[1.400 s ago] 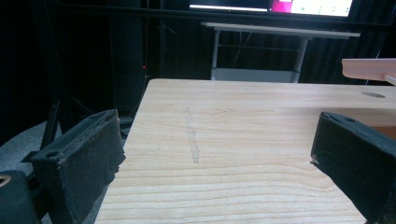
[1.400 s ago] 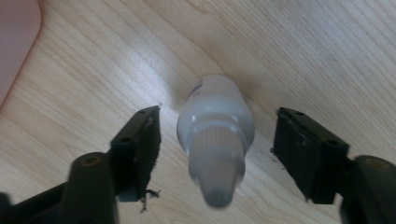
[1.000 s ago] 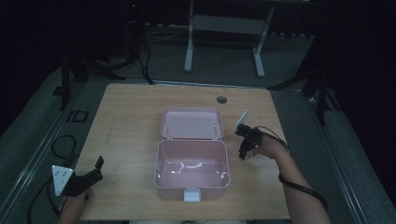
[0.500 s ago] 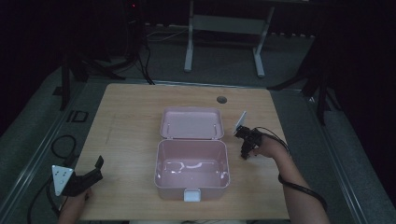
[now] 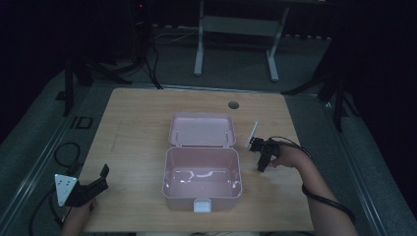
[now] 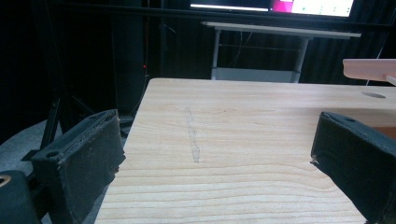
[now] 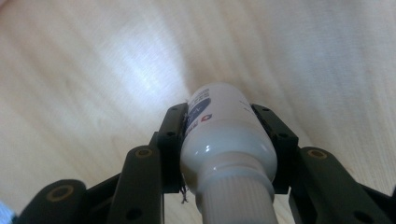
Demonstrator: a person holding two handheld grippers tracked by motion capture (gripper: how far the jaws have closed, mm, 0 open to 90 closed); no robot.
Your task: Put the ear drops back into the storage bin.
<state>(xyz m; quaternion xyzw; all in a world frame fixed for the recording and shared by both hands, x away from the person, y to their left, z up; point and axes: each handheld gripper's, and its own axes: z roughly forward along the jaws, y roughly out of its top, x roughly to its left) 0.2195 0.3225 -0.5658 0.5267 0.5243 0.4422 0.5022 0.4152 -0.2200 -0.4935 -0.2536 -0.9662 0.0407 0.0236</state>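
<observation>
**White bottle held beside the pink box**

On the tabletop (image 5: 137, 123) sits a pink box (image 5: 202, 172) w/ its lid (image 5: 201, 130) flipped open toward the far side. Box looks empty inside; only shiny light streaks on the bottom. A small white latch (image 5: 202, 205) is on its near wall.

Right tool (image 5: 262, 156) is just right of the box, near its far right corner, low over the wood. Its jaws are clamped on a small white bottle (image 7: 224, 140) w/ a blue and red label. In the right gripper view the bottle's long axis runs along the jaws: ribbed cap end is toward the camera, round bottom end points away at the wood. Jaws squeeze it on both sides.

Left tool (image 5: 91, 187) is at the near left corner of the tabletop, well apart from the box. Its jaws are wide apart, nothing between them. In the left gripper view bare wood shows between the pads (image 6: 81, 154), and the lid's edge peeks in at top right.
</observation>
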